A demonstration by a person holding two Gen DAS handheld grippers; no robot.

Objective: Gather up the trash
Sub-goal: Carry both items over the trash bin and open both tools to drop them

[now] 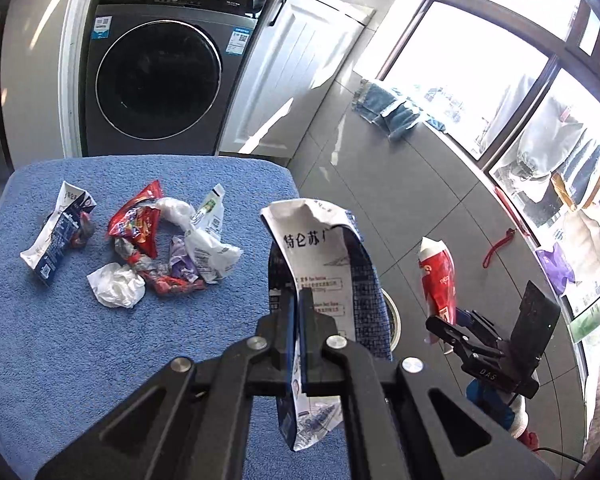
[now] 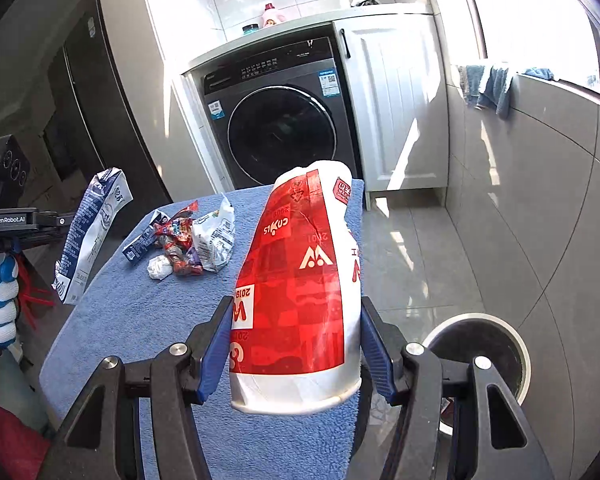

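The left gripper (image 1: 298, 344) has its fingers pinched almost flat on a crumpled blue-and-white milk carton (image 1: 324, 264), which rises past the fingertips and hangs below them — a thin grip low on the flattened pack, likely chosen because a squashed carton offers no other firm edge. The right gripper (image 2: 296, 344) is spread fairly wide, both blue pads (image 2: 216, 344) pressed against the sides of a red-and-white paper cup (image 2: 300, 280) held upside down, rim toward the camera; the width suits a body that is only partly crushed.

Both pieces are lifted clear of the blue towel-covered table (image 1: 80, 340). Just right of the right fingers, low on the floor, stands a round trash bin (image 2: 480, 360) with a pale rim — it seems the drop point, and holding both items off the table edge looks like preparation for release there.

Beyond the left fingertips, to their left, more trash stays on the towel: a second carton (image 1: 60, 232), red snack wrappers (image 1: 140, 220) and a white tissue wad (image 1: 118, 284).
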